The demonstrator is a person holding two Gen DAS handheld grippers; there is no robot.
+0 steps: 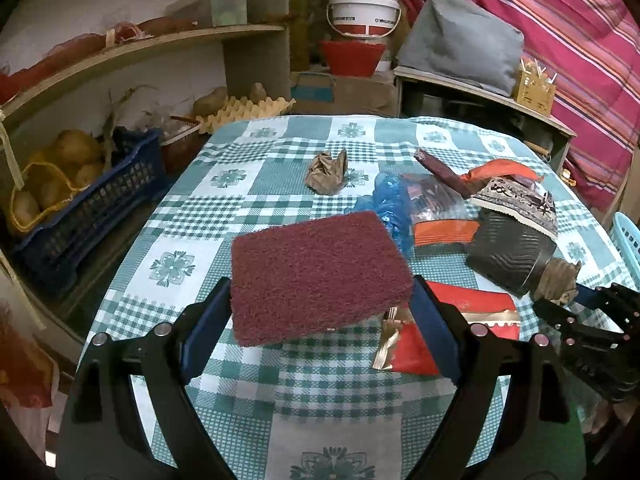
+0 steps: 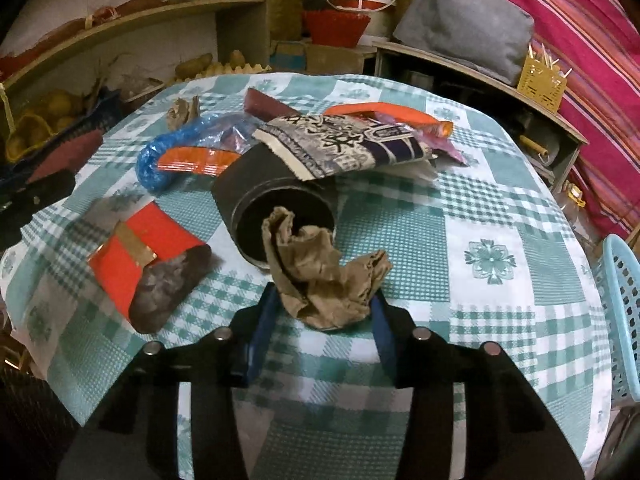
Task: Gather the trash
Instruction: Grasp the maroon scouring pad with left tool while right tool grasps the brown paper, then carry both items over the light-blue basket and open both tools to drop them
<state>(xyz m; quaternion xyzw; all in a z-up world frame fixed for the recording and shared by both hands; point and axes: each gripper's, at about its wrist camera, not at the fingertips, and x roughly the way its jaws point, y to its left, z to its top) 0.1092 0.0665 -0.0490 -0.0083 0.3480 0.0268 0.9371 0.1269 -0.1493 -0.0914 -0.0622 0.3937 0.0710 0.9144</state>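
My left gripper is shut on a maroon scouring pad, held above the checked tablecloth. My right gripper is shut on a crumpled brown paper, just in front of a black cup lying on its side. Trash lies across the table: another crumpled brown paper, a blue plastic bag, orange wrappers, a patterned packet and a red wrapper. The right gripper shows at the right of the left wrist view.
A light blue basket stands off the table's right edge. A dark blue crate with potatoes sits on the left. Shelves, a white bucket and a grey cushion stand behind the table.
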